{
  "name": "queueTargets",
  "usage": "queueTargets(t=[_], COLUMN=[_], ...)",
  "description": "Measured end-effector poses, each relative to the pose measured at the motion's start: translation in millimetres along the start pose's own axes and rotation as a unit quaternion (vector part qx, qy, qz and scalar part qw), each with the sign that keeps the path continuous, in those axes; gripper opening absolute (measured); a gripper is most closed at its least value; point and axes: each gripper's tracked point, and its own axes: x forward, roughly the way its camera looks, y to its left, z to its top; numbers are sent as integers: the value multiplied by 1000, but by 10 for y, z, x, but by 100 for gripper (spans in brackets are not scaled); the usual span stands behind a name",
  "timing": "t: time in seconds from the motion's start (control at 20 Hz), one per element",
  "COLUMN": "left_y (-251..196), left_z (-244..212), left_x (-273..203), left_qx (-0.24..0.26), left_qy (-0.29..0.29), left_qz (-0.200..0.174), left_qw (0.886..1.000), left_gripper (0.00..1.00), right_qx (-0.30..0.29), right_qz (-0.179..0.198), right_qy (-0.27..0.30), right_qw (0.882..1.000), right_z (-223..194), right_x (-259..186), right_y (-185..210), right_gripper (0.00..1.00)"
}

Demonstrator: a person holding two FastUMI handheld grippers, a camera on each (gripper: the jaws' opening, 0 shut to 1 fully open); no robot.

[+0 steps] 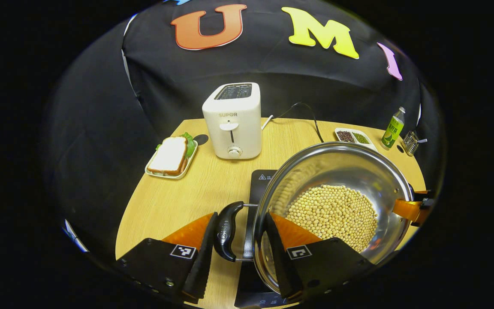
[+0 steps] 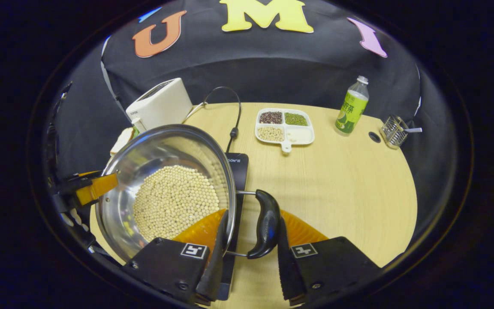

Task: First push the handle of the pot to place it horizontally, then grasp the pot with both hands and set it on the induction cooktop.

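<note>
A steel pot [image 1: 337,193] of pale beans fills the lower right of the left gripper view, over the dark induction cooktop [image 1: 260,182]. The left gripper [image 1: 238,240] straddles one black side handle [image 1: 226,229]; the right gripper [image 2: 251,240] straddles the other handle [image 2: 266,223]. Whether the fingers press the handles cannot be told.

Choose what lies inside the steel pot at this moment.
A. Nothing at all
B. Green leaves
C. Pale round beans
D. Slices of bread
C: in the left gripper view the pot has a layer of pale round beans over its bottom, and the right gripper view shows the same beans heaped inside it.
</note>
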Motion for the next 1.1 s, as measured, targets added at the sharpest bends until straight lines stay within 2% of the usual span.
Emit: queueTargets(t=[0.15,0.25,0.45,0.5,0.55,0.8,0.85,0.95,1.1], left_y=[-1,-10,13,19,23,20,31,75,149], left_z=[32,21,13,24,24,51,45,88,190], left_x=[4,1,0,7,22,6,6,-57,-209], left_qx=[10,20,31,32,35,56,56,56,61], left_qy=[-4,-11,-36,-36,-38,-58,-56,-63,-89], left_qz=[5,5,5,5,7,10,10,17,34], left_qw=[1000,1000,999,999,999,997,997,996,994], left_gripper=[62,62,63,74,65,67,68,71,80], right_qx=[7,8,15,18,22,23,17,-15,-63], right_qz=[8,9,18,18,19,17,10,7,5], right_qy=[11,2,-21,-23,-24,-31,-37,-60,-95], right_qw=[1000,1000,1000,999,999,999,999,998,993], right_z=[-59,-38,-21,-27,-33,-2,12,113,283], right_x=[42,39,48,57,53,57,38,-3,-172], right_y=[18,16,13,7,12,6,-30,-39,-90], right_gripper=[58,55,57,58,60,61,64,77,78])
